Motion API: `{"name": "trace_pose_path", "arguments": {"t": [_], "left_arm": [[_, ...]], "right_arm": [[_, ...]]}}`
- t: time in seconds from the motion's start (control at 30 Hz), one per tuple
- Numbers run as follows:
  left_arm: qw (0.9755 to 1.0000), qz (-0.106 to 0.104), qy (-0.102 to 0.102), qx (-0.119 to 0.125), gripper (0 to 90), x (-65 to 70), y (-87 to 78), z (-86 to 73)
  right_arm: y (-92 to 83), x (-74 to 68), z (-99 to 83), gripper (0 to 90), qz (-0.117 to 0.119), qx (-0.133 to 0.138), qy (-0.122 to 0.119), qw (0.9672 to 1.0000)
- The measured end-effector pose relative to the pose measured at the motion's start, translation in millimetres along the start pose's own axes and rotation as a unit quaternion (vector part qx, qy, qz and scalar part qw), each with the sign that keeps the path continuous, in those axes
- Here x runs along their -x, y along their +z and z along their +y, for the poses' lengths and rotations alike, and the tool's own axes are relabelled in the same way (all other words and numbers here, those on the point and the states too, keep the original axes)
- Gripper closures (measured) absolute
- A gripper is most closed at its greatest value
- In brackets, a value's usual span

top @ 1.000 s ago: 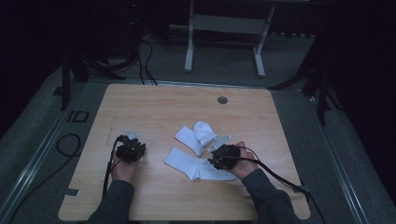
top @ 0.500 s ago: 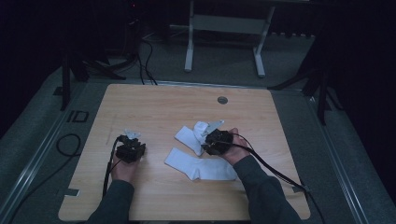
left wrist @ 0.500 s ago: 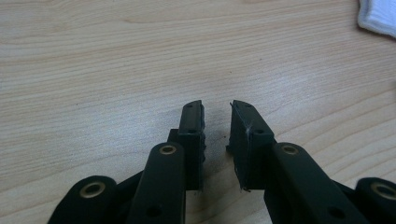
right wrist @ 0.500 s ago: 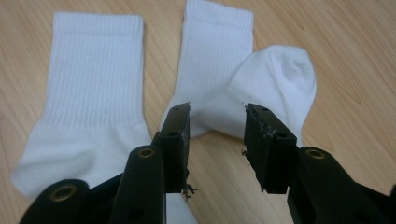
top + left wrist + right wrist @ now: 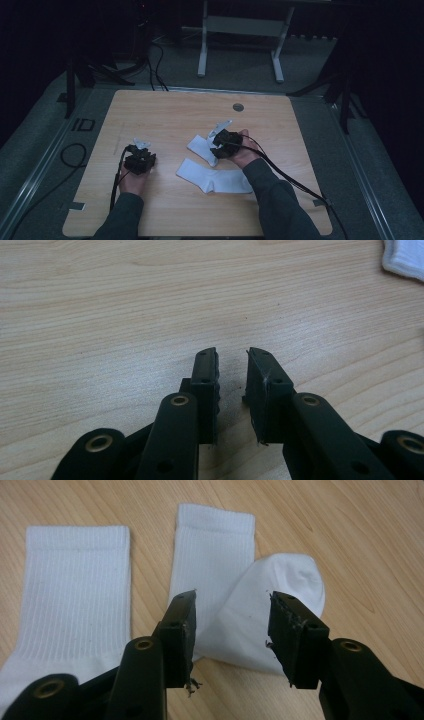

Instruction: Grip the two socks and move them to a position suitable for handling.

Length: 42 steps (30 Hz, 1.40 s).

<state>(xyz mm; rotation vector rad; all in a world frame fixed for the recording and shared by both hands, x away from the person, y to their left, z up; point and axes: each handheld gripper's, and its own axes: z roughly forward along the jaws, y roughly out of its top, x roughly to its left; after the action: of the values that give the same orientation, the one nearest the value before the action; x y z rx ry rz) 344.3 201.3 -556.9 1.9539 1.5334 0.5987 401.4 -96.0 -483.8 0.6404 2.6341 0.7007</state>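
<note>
Two white socks lie mid-table. One sock (image 5: 215,180) (image 5: 75,595) is spread flat. The other sock (image 5: 202,147) (image 5: 240,605) is folded over on itself, toe on top of the ribbed leg. My right gripper (image 5: 216,148) (image 5: 232,630) hovers right over the folded sock, jaws open wide with the doubled part between them, not touching it. My left gripper (image 5: 140,153) (image 5: 232,385) rests low over bare wood at the left, jaws a narrow gap apart with nothing in them. A corner of a sock (image 5: 405,257) shows at its view's top right.
The wooden table (image 5: 165,115) has a round grommet (image 5: 238,107) near its far edge. Cables (image 5: 295,180) trail from both grippers towards the person. A metal stand (image 5: 240,30) and floor cables lie beyond the table.
My right gripper has moved left and forward, from beside the socks to over the folded one. The left gripper has stayed put.
</note>
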Motion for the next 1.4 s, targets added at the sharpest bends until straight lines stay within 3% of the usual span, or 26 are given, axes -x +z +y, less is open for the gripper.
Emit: {"name": "trace_pose_path", "arguments": {"t": [0.2, 0.6, 0.77, 0.83, 0.93, 1.07, 1.27, 1.4], "left_arm": [[1.0000, 0.000, 0.000, 0.000, 74.8, 0.1, 0.0, 0.0], [1.0000, 0.000, 0.001, 0.000, 74.7, -0.1, 0.2, 0.1], [1.0000, 0.000, 0.001, 0.000, 74.5, -0.1, 0.2, 0.0], [1.0000, 0.000, 0.002, 0.000, 74.5, -0.3, 0.2, 0.0], [1.0000, 0.000, 0.002, 0.000, 74.2, -0.4, 0.2, 0.0], [1.0000, 0.001, 0.002, 0.001, 74.2, 0.2, 0.2, 0.0], [1.0000, 0.002, 0.002, 0.000, 74.2, 0.4, 0.1, 0.0], [1.0000, 0.002, 0.002, 0.000, 74.2, 0.5, 0.1, 0.0]], "right_arm": [[4.8, 1.2, 2.8, 51.9, -0.006, -0.007, -0.003, 1.0000], [12.6, 5.7, 3.5, 49.3, -0.002, -0.005, 0.016, 0.9999], [20.6, 1.6, 3.1, 49.4, 0.001, -0.019, 0.007, 0.9998], [23.7, 1.4, 0.6, 56.8, -0.003, -0.029, 0.005, 0.9996], [21.3, 0.9, -1.6, 73.6, 0.008, -0.035, -0.002, 0.9993], [13.1, 2.5, -8.6, 83.3, 0.000, -0.035, -0.002, 0.9994], [2.3, 11.3, -28.6, 85.1, -0.008, -0.026, 0.032, 0.9991], [1.5, 14.0, -44.4, 83.8, -0.012, -0.037, 0.052, 0.9979]]}}
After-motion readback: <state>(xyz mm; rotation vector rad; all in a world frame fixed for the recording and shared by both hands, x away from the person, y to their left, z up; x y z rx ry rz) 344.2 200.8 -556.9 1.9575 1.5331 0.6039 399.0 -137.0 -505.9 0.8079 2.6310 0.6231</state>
